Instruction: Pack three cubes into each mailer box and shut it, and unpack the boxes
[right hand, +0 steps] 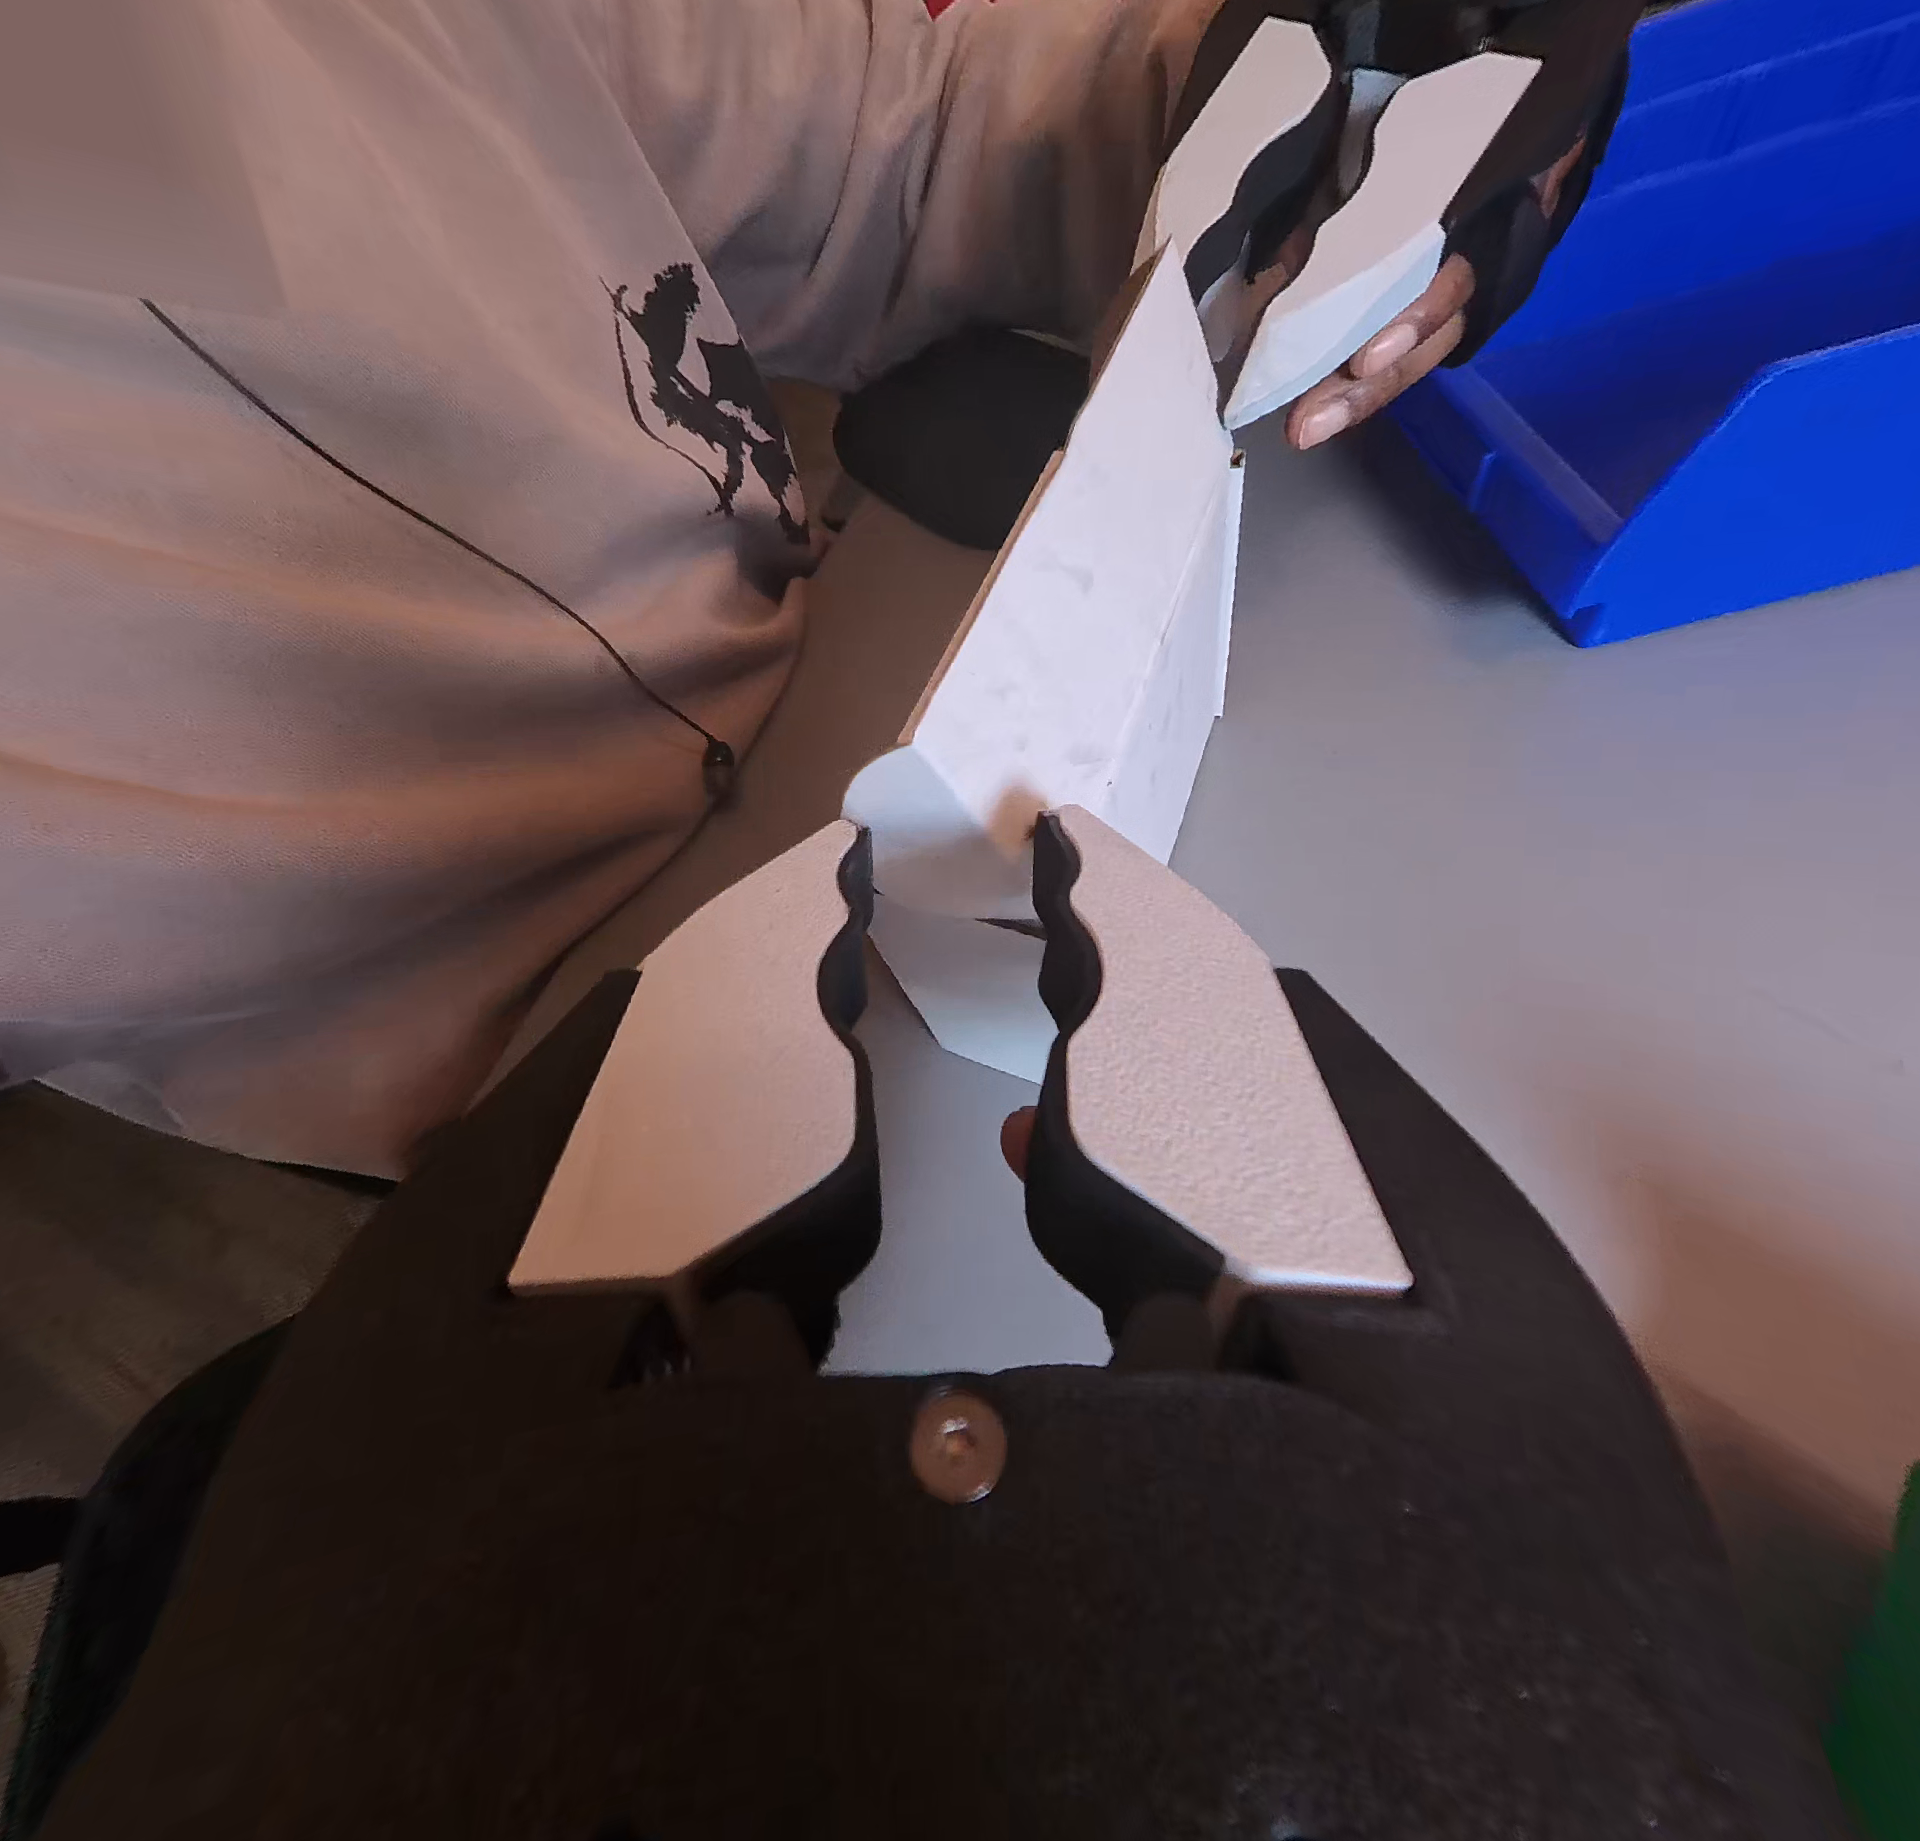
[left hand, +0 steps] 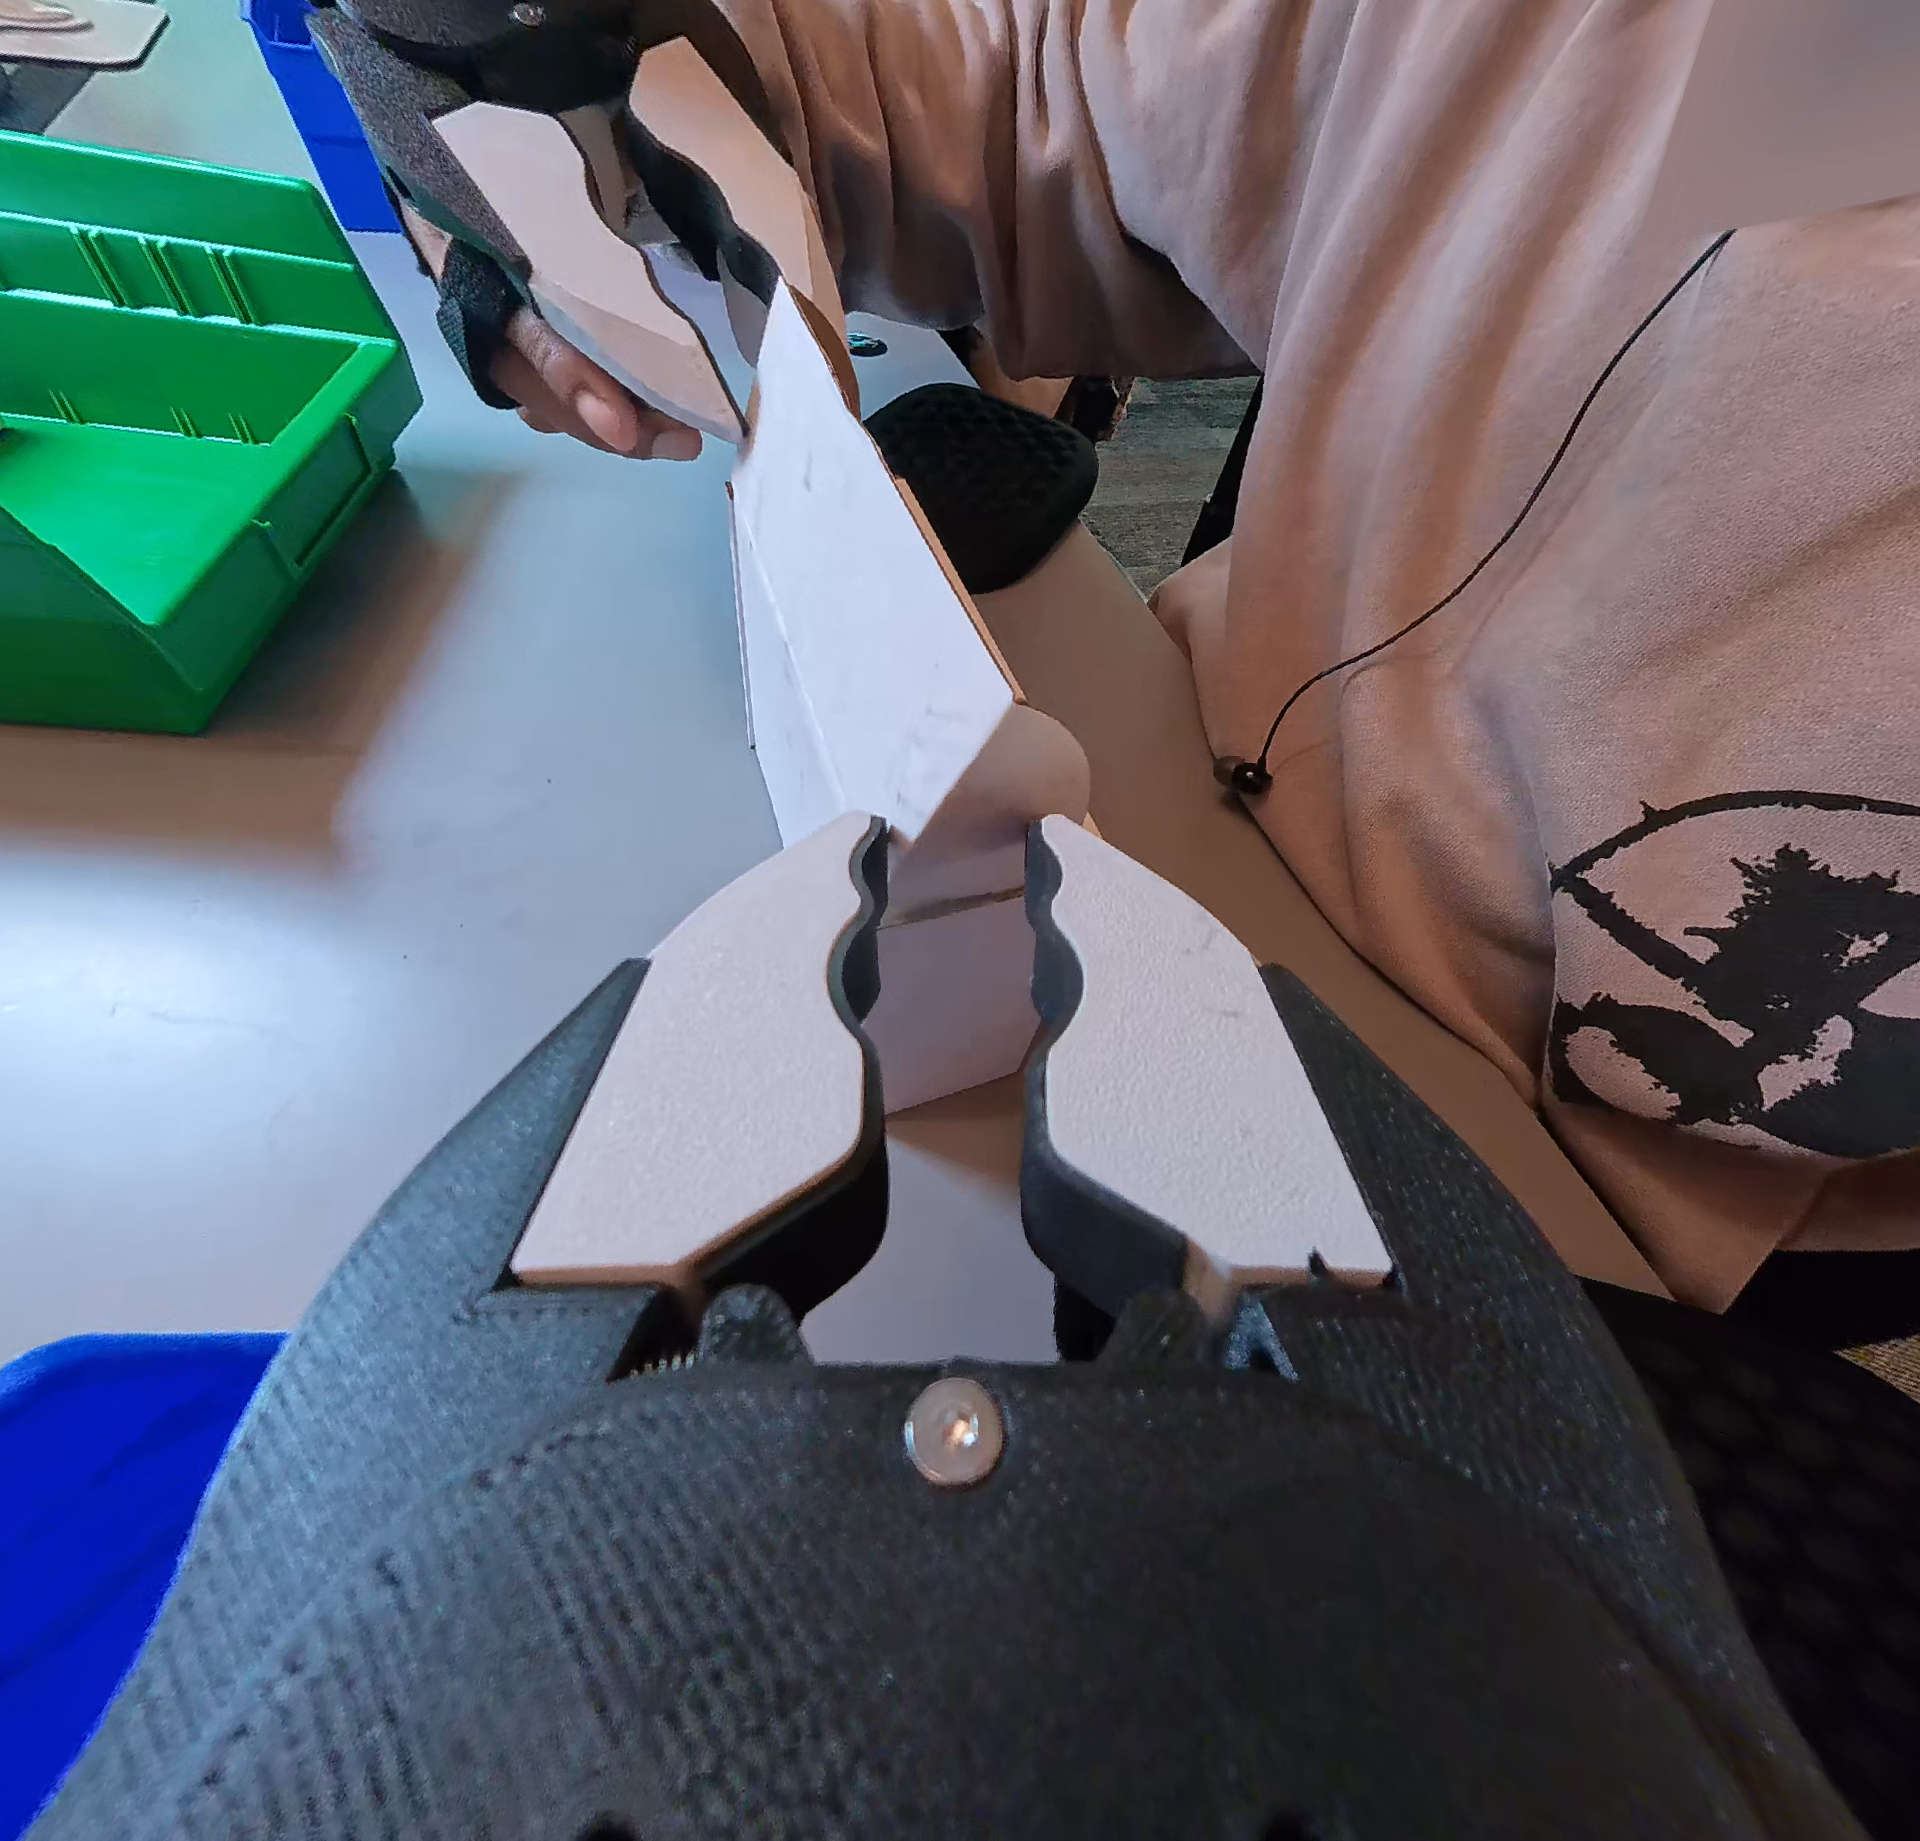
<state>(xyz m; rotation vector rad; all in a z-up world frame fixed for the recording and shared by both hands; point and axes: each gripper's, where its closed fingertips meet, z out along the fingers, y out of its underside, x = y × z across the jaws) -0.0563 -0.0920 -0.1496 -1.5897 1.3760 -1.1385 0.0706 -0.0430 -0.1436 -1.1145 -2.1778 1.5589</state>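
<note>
A: The left gripper (left hand: 956,830) and the right gripper (right hand: 948,833) are each straddling a rounded end flap of the white mailer box (left hand: 862,586). Each pair of fingers is standing a little apart, with cardboard between them; whether the pads are actually pinching it is hard to tell.

B: So the lid panel is at risk of springing back if either one is slipping?

A: Likely. The box is sitting at the near edge of the grey table (left hand: 468,804), close to the person's torso (left hand: 1455,441), so an uneven push is liable to skew it or nudge it off.

B: And the hands?

A: They are facing each other from opposite ends, both angled down toward the flaps. The green bin (left hand: 187,441) is standing farther out on the table and the blue bin (right hand: 1683,337) is too, both clear of the box.
</note>
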